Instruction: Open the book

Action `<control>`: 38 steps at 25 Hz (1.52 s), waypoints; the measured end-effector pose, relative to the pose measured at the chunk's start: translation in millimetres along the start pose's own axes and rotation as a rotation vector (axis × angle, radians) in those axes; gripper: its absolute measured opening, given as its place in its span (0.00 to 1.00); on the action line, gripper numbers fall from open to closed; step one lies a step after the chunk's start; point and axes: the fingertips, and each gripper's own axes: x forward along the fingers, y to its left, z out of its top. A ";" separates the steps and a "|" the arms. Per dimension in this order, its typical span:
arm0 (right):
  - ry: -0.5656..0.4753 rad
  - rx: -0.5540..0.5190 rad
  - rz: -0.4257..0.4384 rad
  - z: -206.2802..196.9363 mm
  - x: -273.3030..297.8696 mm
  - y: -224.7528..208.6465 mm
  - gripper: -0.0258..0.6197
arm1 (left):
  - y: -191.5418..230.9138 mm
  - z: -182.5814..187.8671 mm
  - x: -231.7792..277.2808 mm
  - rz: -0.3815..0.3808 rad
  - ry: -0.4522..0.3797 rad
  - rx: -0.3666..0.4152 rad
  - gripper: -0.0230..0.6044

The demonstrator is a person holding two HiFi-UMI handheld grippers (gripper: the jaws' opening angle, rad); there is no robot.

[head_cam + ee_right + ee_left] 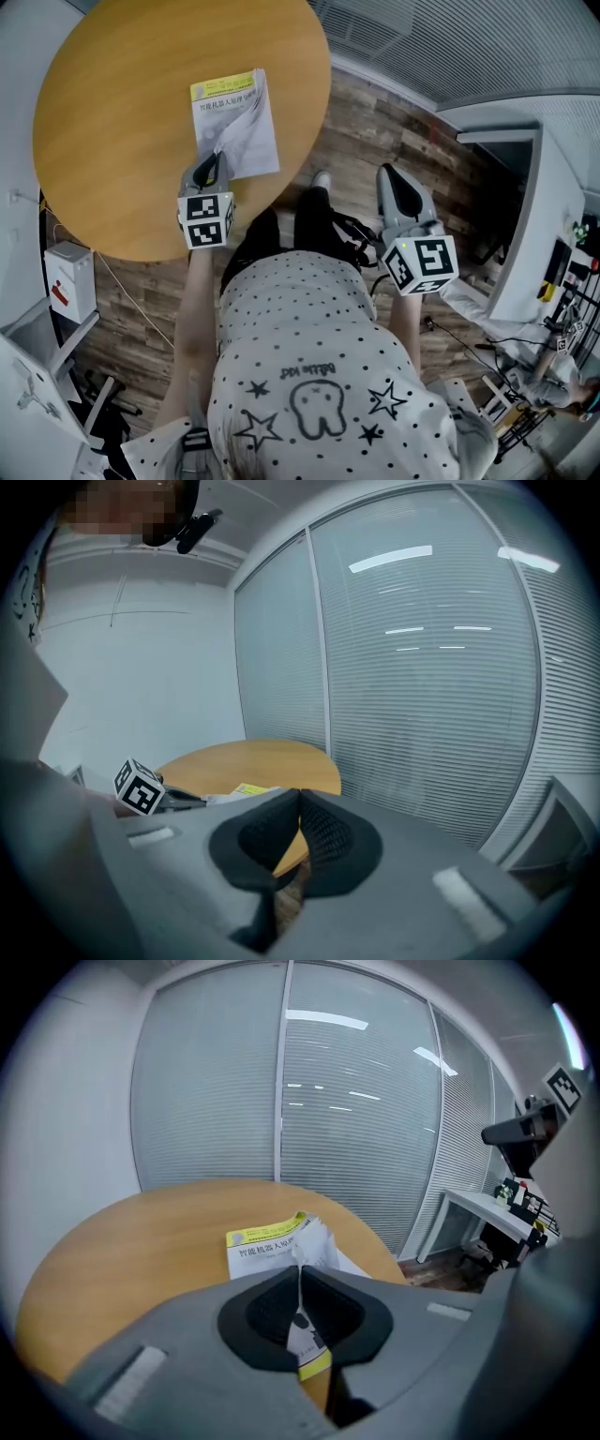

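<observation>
1. Jaws of the left hand-held gripper point(298, 1269) point(214, 167) are pressed together on a thin sheet, the book's front cover point(311, 1239) point(227, 131). A yellow-banded strip of the cover shows between the pads.
2. Past the tips of this hand-held gripper the cover rises and curls, lifted off the rest of the book point(265, 1246) point(261, 142). The book lies flat directly ahead, with its yellow title band at the end farthest from the jaws.
3. Under the hand-held gripper and the book is the round wooden desk point(112, 112) point(131, 1232). The book sits close to the desk edge on this hand-held gripper's right.
4. Behind the jaws, its marker cube point(206, 220) hangs over the near rim of the desk.
5. Well to the right, the right hand-held gripper point(394, 178) point(298, 799) has its jaws together with nothing between them. It is off the desk, above the wood-plank floor point(375, 122).
6. From the right hand-held gripper, the desk point(253, 757), the book point(246, 789) and the other marker cube point(139, 787) lie ahead and to its left.
7. Beyond the desk stands a glass wall with blinds point(356, 1101) point(422, 667).
</observation>
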 end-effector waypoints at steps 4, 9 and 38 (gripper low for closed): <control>-0.007 -0.004 0.007 0.0 -0.6 1.9 0.04 | 13.6 1.1 -7.5 0.060 -0.026 -0.038 0.07; -0.007 -0.006 0.012 1.1 0.4 4.5 0.05 | 29.6 2.6 -17.5 0.122 -0.056 -0.075 0.07; -0.006 -0.055 0.091 14.3 27.1 52.6 0.04 | 119.9 -26.8 -77.1 0.352 -0.102 -0.255 0.07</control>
